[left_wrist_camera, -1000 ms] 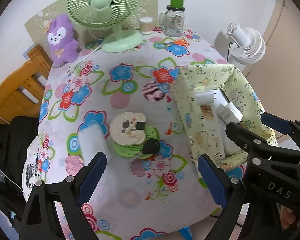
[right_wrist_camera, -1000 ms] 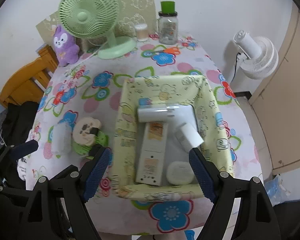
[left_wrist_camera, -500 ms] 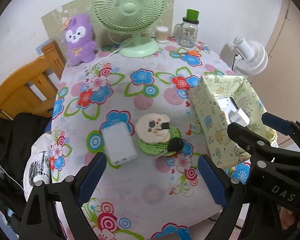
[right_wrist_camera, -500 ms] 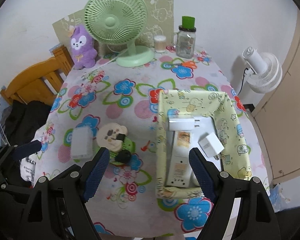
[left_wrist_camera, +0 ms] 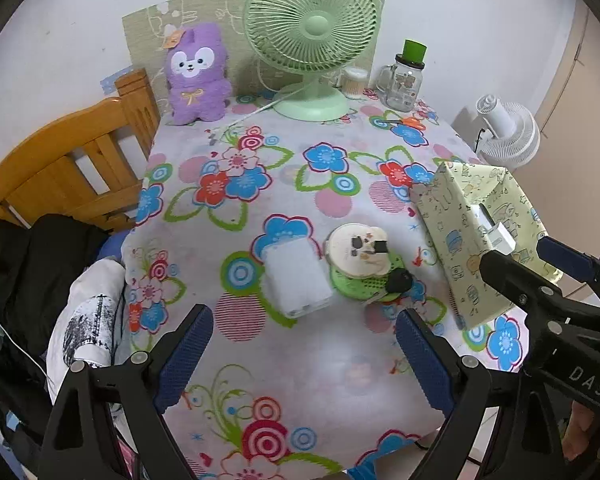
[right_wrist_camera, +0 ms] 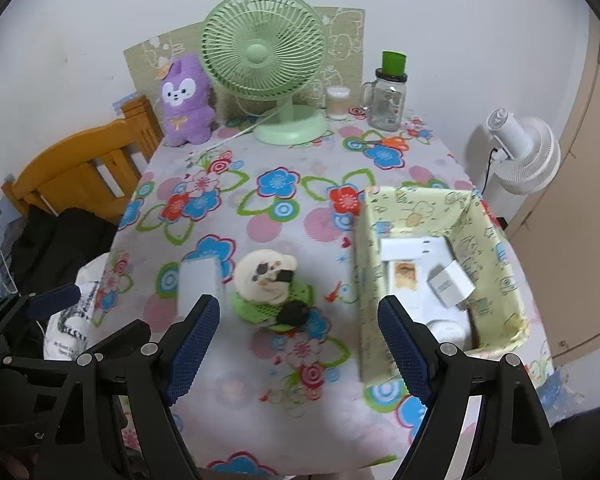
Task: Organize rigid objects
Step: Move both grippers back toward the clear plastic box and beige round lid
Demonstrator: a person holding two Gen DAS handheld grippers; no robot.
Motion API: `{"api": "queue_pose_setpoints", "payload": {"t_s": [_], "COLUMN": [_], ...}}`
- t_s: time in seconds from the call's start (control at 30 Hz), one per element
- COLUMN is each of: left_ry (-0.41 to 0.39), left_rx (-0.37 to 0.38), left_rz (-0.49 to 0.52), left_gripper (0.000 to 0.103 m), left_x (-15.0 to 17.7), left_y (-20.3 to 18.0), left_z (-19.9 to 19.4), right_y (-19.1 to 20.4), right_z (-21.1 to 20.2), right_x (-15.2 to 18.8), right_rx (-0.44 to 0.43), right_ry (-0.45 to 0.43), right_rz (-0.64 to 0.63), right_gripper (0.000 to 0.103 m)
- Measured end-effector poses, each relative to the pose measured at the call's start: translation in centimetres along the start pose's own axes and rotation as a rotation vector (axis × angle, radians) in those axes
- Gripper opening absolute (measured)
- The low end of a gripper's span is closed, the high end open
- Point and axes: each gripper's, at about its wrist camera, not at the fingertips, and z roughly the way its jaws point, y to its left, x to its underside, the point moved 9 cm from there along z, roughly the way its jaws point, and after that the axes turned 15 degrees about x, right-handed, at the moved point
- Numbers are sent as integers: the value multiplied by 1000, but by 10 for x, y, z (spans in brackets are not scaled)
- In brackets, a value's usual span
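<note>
Grippers pulled back from the yellow fabric bin (right_wrist_camera: pixel 496 236): your left gripper (left_wrist_camera: pixel 304 356) and right gripper (right_wrist_camera: pixel 300 338) both gape wide, empty. Loose items left of the bin, the white box (left_wrist_camera: pixel 296 276) and round cartoon disc (left_wrist_camera: pixel 358 250), await sorting.

Flower-print table (left_wrist_camera: pixel 300 368): fan (left_wrist_camera: pixel 312 32), plush (left_wrist_camera: pixel 196 72), jar (left_wrist_camera: pixel 404 80), box (left_wrist_camera: pixel 456 240), powerbank (left_wrist_camera: pixel 296 276).

Both wrist views look steeply down from above the table's (left_wrist_camera: pixel 300 376) near edge toward the far wall. Left view sits further left; right view sits over the yellow bin (right_wrist_camera: pixel 496 248). Shared: green fan (left_wrist_camera: pixel 314 24), purple plush (right_wrist_camera: pixel 184 100), floral cloth.
</note>
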Motion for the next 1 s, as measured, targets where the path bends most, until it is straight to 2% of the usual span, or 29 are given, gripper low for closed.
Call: {"api": "queue_pose_setpoints", "payload": {"t_s": [0.1,0.2,0.53,0.73,1.0], "left_ry": [2,6,39,47,50], "left_rx": [-2,5,33,59,27], "left_rz": [8,13,16,-29,-67], "left_gripper": [94,95,95,95,95], "left_x": [4,8,16,16,10], "left_y": [11,19,30,34,44], "left_z": [-4,-5,8,24,49], "right_y": [8,13,24,31,42], "right_z": [-3,-7,-3,10,44], "right_x": [6,11,24,18,9], "right_rx": [9,27,66,68,28], "right_ry": [7,3,30,25,43], "right_rz": [15,30,54,38,11], "right_gripper": [85,90,90,90,90]}}
